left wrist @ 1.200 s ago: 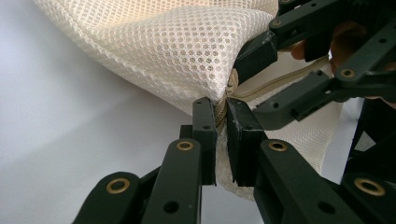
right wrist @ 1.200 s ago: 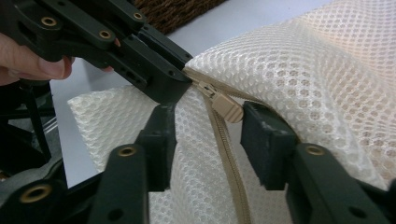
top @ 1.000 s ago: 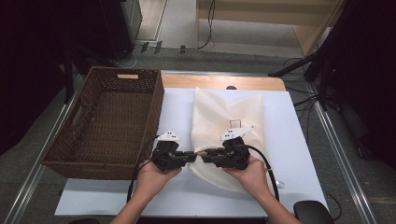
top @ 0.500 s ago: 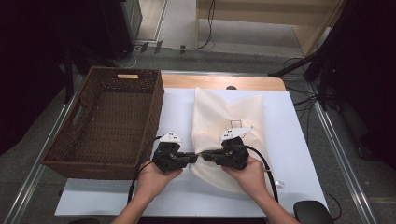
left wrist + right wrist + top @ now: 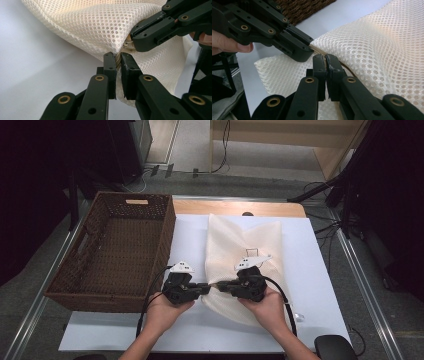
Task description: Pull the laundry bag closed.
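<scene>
A cream mesh bag (image 5: pixel 245 245) lies on the white table (image 5: pixel 187 232), its near end lifted a little. Both grippers meet tip to tip at the bag's near left edge. My left gripper (image 5: pixel 208 287) comes in from the left and is shut on the bag's zipper seam; in the left gripper view its jaws (image 5: pixel 118 56) pinch the beige seam of the mesh bag (image 5: pixel 100 27). My right gripper (image 5: pixel 220 287) comes in from the right; in the right gripper view (image 5: pixel 325 58) it is shut on the same thin edge of the mesh bag (image 5: pixel 374 50), just beside the left gripper (image 5: pixel 308 52).
A dark wicker basket (image 5: pixel 167 237) stands on the table's left side, close to my left hand. A wooden strip (image 5: pixel 235 208) runs along the table's far edge. A black rounded object (image 5: pixel 332 347) sits off the near right corner.
</scene>
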Available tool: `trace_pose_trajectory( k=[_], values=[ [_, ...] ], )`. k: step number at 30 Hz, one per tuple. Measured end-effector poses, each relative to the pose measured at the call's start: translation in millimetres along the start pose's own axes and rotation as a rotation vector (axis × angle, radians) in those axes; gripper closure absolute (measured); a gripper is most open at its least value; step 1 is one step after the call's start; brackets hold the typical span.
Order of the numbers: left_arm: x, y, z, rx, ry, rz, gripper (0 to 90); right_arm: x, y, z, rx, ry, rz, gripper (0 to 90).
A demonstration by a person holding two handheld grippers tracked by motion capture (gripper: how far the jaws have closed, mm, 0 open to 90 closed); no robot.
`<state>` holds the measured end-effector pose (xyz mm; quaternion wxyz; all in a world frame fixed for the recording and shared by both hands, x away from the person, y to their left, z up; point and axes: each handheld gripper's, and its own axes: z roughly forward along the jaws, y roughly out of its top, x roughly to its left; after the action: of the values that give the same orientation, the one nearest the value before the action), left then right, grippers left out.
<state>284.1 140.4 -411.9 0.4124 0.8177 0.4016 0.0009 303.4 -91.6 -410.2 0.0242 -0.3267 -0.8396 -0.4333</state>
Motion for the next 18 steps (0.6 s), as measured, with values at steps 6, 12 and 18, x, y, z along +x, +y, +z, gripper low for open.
trace_pose_trajectory(
  k=[6, 12, 18],
  values=[
    [-0.8, 0.1, -1.5, -0.008, 0.013, 0.010, 84.0, -0.5, 0.0, -2.6, 0.007, -0.014, 0.000, 87.9],
    [-0.3, -0.2, -2.6, -0.009, 0.014, 0.008, 84.0, -0.8, -0.5, -5.7, 0.016, -0.020, -0.001, 87.9],
    [1.5, -0.7, -4.4, -0.016, 0.030, 0.004, 84.1, -2.3, -2.0, -10.7, 0.021, -0.031, 0.002, 87.9]
  ],
)
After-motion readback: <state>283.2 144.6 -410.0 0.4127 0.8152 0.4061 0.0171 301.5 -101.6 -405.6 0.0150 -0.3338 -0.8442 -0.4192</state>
